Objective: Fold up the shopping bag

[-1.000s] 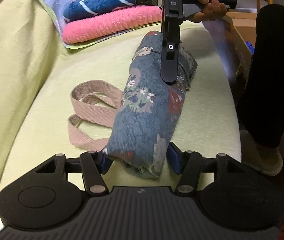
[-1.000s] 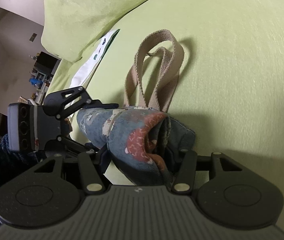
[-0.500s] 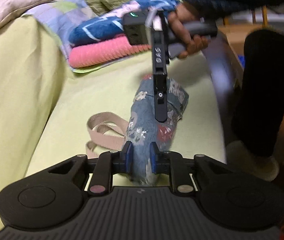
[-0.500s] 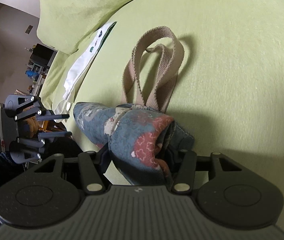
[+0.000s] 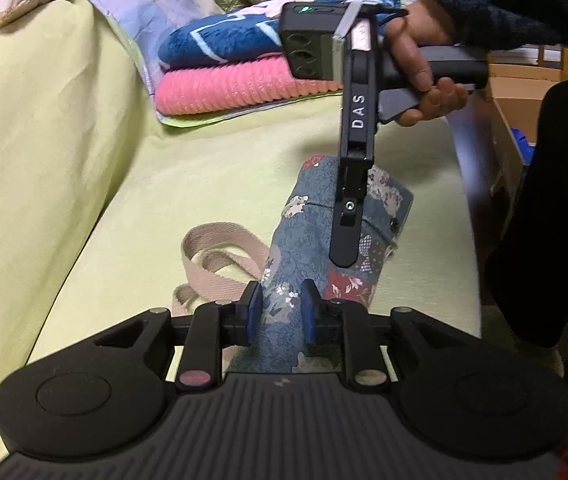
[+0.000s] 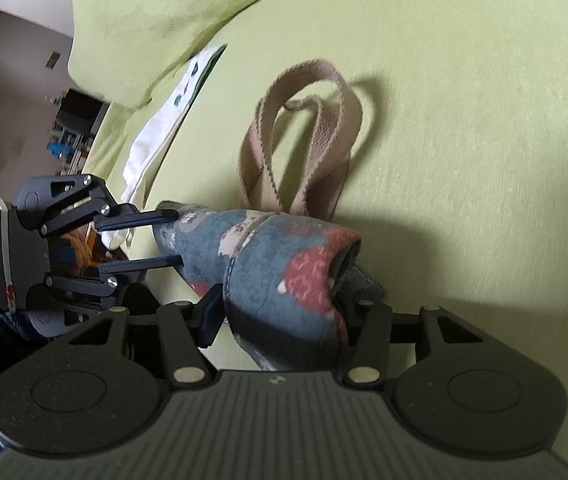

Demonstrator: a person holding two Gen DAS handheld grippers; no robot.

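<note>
The shopping bag (image 5: 303, 248) is a blue floral cloth bag rolled into a long bundle, lying on a yellow-green sofa seat (image 5: 212, 184). Its beige webbing handles (image 5: 220, 256) trail out to the left. My left gripper (image 5: 280, 310) is shut on the near end of the roll, blue pads squeezing the cloth. My right gripper (image 5: 345, 256), held by a hand, comes down from above and grips the far end. In the right wrist view my right gripper (image 6: 278, 312) is shut on the bag (image 6: 268, 256), my left gripper (image 6: 174, 237) pinches the other end, and the handles (image 6: 307, 136) loop behind.
Folded pink and blue towels (image 5: 244, 84) are stacked on a patchwork cloth at the back of the seat. A cardboard box (image 5: 515, 96) and a person's dark-clad leg (image 5: 555, 208) stand off the right edge. A white cloth (image 6: 152, 148) lies by the sofa back cushion (image 6: 172, 20).
My left gripper has closed from wide apart onto the near end of the roll, squeezing it narrow, and has risen a little with it. The right gripper keeps its hold.
</note>
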